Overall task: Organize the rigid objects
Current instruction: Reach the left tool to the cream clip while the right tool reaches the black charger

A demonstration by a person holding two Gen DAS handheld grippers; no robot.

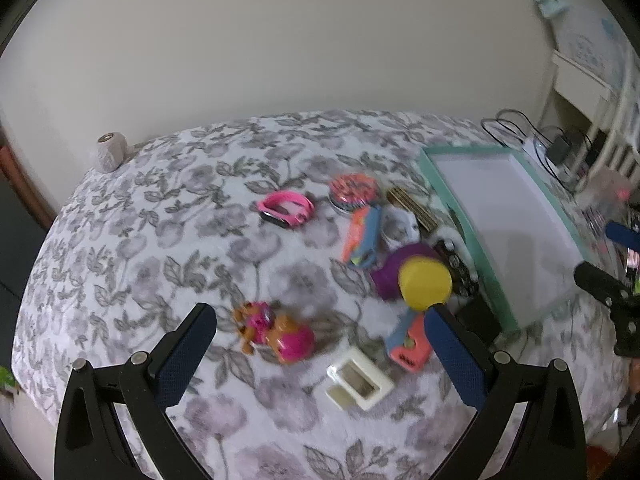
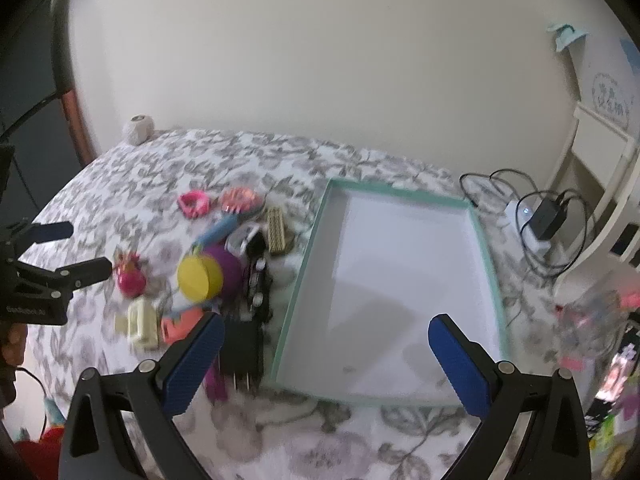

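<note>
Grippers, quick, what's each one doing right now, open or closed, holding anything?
Left gripper: open, holding nothing, above the toys on the bed.
Right gripper: open, holding nothing, above the near end of the tray.

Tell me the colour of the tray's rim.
Mint green rim, white inside; clearest in the right wrist view.

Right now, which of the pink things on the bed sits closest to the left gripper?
The pink dog toy, lying just ahead of the open left gripper. The pink watch and the round pink tin both lie farther back toward the wall.
</note>
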